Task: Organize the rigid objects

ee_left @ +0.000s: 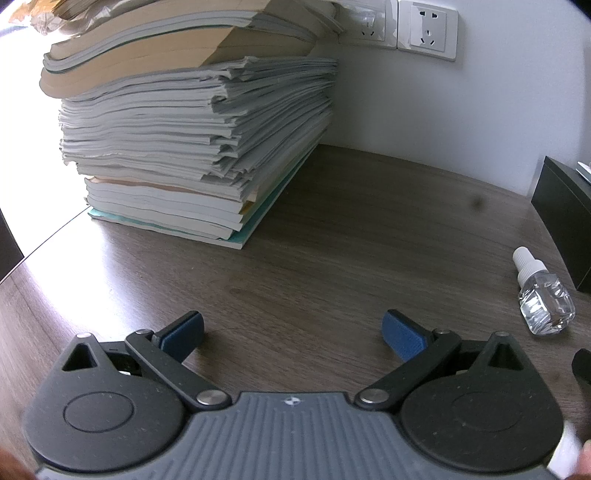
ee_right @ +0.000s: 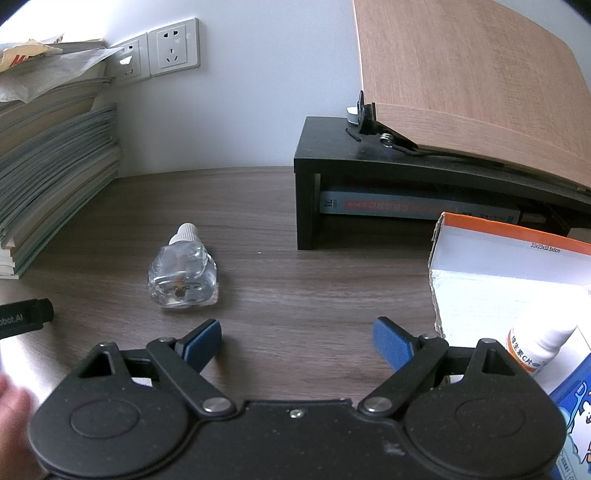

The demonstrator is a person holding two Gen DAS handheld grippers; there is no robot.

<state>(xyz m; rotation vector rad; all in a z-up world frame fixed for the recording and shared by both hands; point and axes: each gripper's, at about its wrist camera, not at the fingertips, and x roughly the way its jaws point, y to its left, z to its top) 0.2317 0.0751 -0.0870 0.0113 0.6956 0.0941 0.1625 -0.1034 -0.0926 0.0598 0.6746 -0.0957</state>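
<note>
A small clear bottle [ee_right: 183, 275] with a white ribbed cap lies on its side on the dark wood desk [ee_right: 314, 280], ahead and left of my right gripper [ee_right: 297, 341]. That gripper is open with nothing between its blue pads. The same bottle [ee_left: 543, 295] shows at the far right of the left wrist view, well to the right of my left gripper [ee_left: 293, 336], which is also open and empty. At the right stands an open white cardboard box [ee_right: 498, 280] with an orange edge, holding a white tube [ee_right: 535, 345] and a blue packet [ee_right: 576, 413].
A tall stack of papers and booklets [ee_left: 192, 122] fills the back left of the desk. A black riser shelf [ee_right: 388, 162] at the back right carries a wooden clipboard [ee_right: 469, 77], with a book [ee_right: 417, 206] under it. Wall sockets [ee_left: 428, 29] sit behind. A hand [ee_right: 11, 417] shows at lower left.
</note>
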